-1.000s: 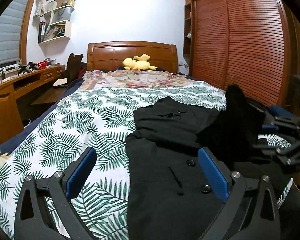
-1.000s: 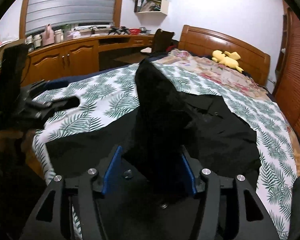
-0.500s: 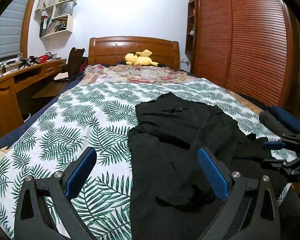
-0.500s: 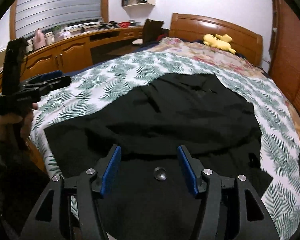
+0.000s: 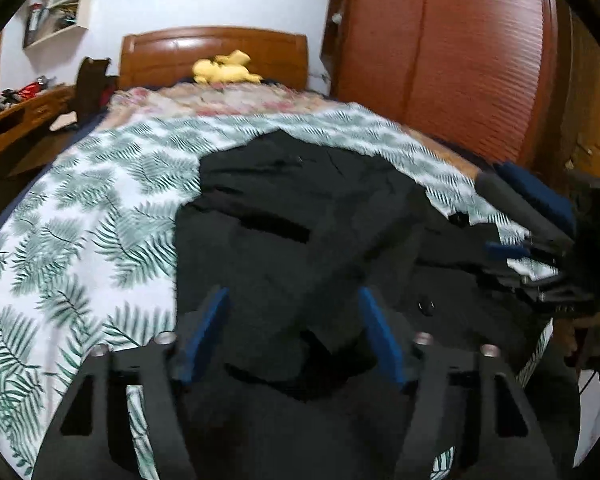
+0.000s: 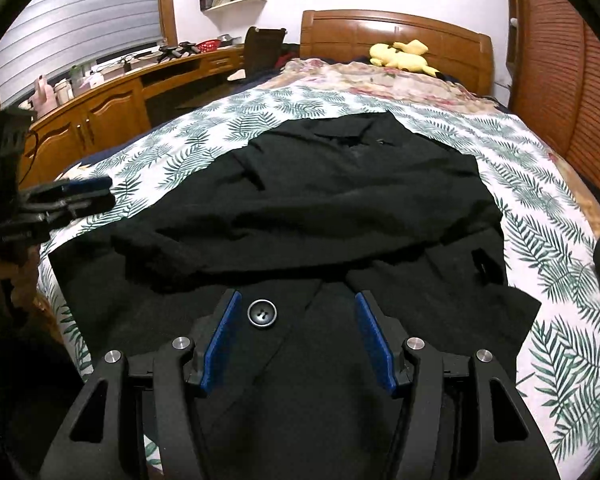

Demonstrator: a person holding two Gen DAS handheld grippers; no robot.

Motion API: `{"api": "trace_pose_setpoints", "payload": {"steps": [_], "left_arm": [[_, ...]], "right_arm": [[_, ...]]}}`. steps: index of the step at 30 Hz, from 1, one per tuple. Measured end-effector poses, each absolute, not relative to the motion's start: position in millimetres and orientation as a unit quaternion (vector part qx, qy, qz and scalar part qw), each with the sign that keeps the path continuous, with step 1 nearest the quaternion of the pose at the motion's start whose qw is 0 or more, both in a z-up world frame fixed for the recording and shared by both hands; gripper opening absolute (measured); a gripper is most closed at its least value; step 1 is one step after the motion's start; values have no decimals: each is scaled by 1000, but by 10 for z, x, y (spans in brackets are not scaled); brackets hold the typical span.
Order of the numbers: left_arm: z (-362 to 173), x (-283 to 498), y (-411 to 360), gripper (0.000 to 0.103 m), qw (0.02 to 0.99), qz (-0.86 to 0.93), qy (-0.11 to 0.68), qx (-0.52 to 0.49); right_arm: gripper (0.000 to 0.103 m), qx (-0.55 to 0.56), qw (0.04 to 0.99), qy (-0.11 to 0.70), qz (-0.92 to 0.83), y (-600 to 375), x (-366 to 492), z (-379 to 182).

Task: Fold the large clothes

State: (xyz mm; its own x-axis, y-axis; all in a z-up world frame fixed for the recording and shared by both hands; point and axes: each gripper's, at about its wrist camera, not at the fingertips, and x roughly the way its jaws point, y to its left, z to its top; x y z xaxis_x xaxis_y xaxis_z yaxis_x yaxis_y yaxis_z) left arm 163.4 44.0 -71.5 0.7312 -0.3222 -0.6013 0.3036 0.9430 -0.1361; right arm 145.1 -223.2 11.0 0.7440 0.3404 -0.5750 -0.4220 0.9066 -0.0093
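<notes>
A large black coat (image 5: 300, 232) lies spread on the bed, collar toward the headboard; it fills the middle of the right wrist view (image 6: 340, 208) too. My left gripper (image 5: 294, 304) is open, low over the coat's lower part, with nothing between its blue pads. My right gripper (image 6: 298, 308) is open over the coat's front hem, a black button (image 6: 262, 313) lying between its fingers. The right gripper also shows at the right edge of the left wrist view (image 5: 540, 252); the left gripper shows at the left edge of the right wrist view (image 6: 60, 200).
The bed has a leaf-print cover (image 5: 80, 216) and a wooden headboard (image 6: 396, 36) with a yellow plush toy (image 6: 400, 54). A wooden desk and cabinets (image 6: 100, 116) run along the left. A slatted wardrobe (image 5: 460, 60) stands on the right.
My right gripper let go of the raised black sleeve, which now lies flat across the coat. My left gripper moved right and down over the coat, and its jaws have narrowed.
</notes>
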Motion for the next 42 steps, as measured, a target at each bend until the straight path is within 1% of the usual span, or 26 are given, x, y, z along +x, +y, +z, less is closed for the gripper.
{"api": "trace_pose_setpoints", "payload": {"steps": [3, 5, 7, 10, 14, 21, 32, 37, 38, 42], "left_arm": [[-822, 1643, 309, 47, 921, -172, 349, 0], [-883, 1626, 244, 41, 915, -176, 362, 5], [-933, 1610, 197, 26, 910, -178, 373, 10], [-956, 1543, 157, 9, 906, -180, 382, 15], [-936, 1359, 124, 6, 906, -189, 378, 16], [-1088, 1208, 59, 5, 895, -192, 402, 22], [-961, 1091, 211, 5, 905, -193, 379, 6], [-844, 1035, 388, 5, 917, -177, 357, -7], [-825, 1028, 430, 5, 920, -169, 353, -8], [-796, 1035, 615, 5, 929, -138, 342, -15]], "right_arm": [[60, -62, 932, 294, 204, -2252, 1416, 85], [60, -60, 932, 294, 203, -2274, 1375, 60], [60, -59, 932, 294, 203, -2287, 1332, 47], [60, -58, 933, 293, 201, -2310, 1298, 44], [60, -55, 934, 291, 202, -2415, 1275, 31], [60, -54, 934, 285, 208, -2401, 1302, 67], [60, -64, 925, 284, 243, -1834, 1793, 85], [60, -70, 916, 303, 254, -1551, 2141, -19], [57, -69, 914, 309, 256, -1514, 2191, -44], [56, -72, 895, 341, 278, -1350, 2293, -188]]}}
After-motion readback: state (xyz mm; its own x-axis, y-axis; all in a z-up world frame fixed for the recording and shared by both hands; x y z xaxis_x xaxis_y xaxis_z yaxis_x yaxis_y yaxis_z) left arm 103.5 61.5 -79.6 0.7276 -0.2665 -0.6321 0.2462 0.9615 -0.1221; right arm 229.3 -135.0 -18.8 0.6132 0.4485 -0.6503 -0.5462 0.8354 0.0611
